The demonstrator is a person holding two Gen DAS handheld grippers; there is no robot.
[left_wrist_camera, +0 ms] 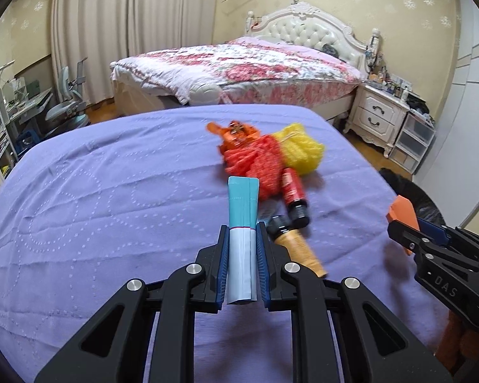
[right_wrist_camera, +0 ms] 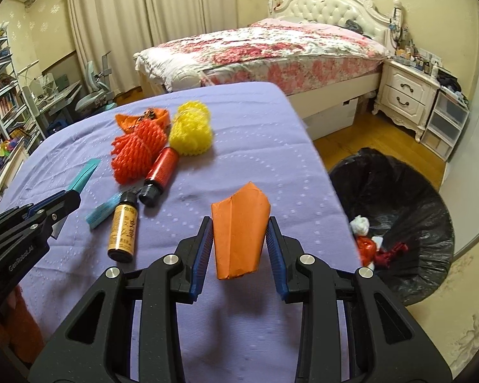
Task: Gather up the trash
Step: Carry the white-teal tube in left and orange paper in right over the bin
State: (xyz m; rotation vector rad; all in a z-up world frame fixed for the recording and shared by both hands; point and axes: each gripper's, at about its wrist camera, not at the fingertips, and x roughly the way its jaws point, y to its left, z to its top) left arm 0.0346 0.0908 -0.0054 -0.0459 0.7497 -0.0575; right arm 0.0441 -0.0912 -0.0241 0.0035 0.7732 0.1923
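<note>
My left gripper (left_wrist_camera: 242, 229) is shut on a teal and white packet (left_wrist_camera: 242, 223), held above the purple-covered table (left_wrist_camera: 95, 207). My right gripper (right_wrist_camera: 239, 223) is shut on a folded orange paper (right_wrist_camera: 239, 233), near the table's right edge; it also shows in the left wrist view (left_wrist_camera: 402, 214). On the table lie an orange foam net (right_wrist_camera: 137, 150), a yellow foam net (right_wrist_camera: 191, 127), a red bottle (right_wrist_camera: 159, 172), an amber bottle (right_wrist_camera: 123, 223) and another teal packet (right_wrist_camera: 100, 212). A black-lined trash bin (right_wrist_camera: 399, 191) stands on the floor to the right, with some trash inside.
A bed (right_wrist_camera: 271, 51) with a floral cover stands behind the table. A white nightstand (right_wrist_camera: 405, 95) and plastic drawers (right_wrist_camera: 447, 121) are at the right. Shelves (right_wrist_camera: 3, 95) and a desk chair (right_wrist_camera: 95, 92) are at the left.
</note>
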